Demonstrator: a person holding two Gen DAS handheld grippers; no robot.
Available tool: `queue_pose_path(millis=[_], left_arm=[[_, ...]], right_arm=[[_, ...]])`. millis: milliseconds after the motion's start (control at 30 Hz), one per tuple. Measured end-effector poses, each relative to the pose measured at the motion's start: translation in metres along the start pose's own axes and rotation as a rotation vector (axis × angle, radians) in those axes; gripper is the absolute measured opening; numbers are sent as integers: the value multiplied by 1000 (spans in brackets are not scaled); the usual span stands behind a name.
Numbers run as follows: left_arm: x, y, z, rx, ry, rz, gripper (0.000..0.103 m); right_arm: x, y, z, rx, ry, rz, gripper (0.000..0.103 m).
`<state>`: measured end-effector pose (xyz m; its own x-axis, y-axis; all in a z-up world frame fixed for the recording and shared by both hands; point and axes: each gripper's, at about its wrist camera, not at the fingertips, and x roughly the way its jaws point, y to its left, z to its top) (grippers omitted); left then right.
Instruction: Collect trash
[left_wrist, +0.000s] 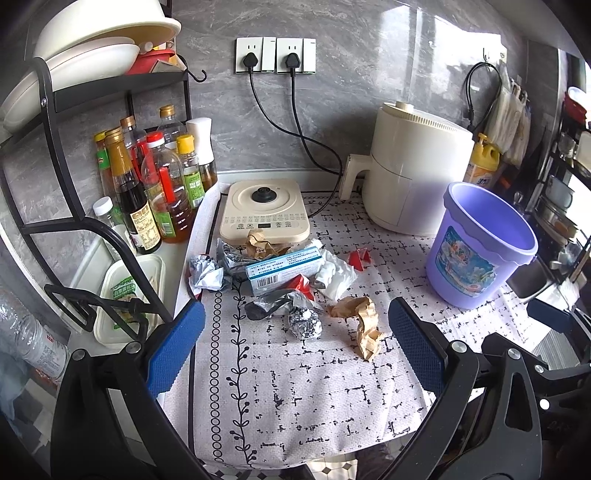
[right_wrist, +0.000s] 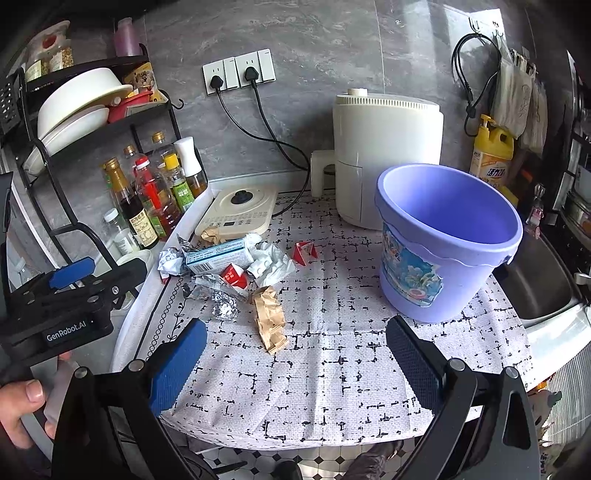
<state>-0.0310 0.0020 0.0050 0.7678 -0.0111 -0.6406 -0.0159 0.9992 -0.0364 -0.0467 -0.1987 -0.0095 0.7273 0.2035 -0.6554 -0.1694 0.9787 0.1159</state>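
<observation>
A heap of trash lies on the patterned cloth: a blue-white carton (left_wrist: 284, 271) (right_wrist: 216, 255), a foil ball (left_wrist: 304, 322) (right_wrist: 224, 307), crumpled brown paper (left_wrist: 364, 325) (right_wrist: 269, 314), white tissue (left_wrist: 336, 273) (right_wrist: 269, 263), red scraps (left_wrist: 359, 257) (right_wrist: 304, 253) and foil wrappers (left_wrist: 205, 273). A purple bucket (left_wrist: 480, 247) (right_wrist: 443, 240) stands empty to the right. My left gripper (left_wrist: 295, 350) is open and empty, just short of the heap. My right gripper (right_wrist: 295, 363) is open and empty, near the front edge, left of the bucket.
A cream induction cooker (left_wrist: 264, 214) sits behind the heap, a white air fryer (left_wrist: 417, 166) behind the bucket. Oil and sauce bottles (left_wrist: 147, 192) stand under a black dish rack (left_wrist: 55, 110) at left. A sink (right_wrist: 539, 284) lies at right. The left gripper body (right_wrist: 66, 306) shows in the right wrist view.
</observation>
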Motion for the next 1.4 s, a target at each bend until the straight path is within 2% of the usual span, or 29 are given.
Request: queue_pose_path(millis=[700,1400], left_arm=[[-12,-1,-4,9,-15,-24,99],[-10,3,-4,11,-18,-31,99]], right_arm=[[-15,-4,-8,36,-20,-25,95],[-13,1,-7,39,-24,-33,95]])
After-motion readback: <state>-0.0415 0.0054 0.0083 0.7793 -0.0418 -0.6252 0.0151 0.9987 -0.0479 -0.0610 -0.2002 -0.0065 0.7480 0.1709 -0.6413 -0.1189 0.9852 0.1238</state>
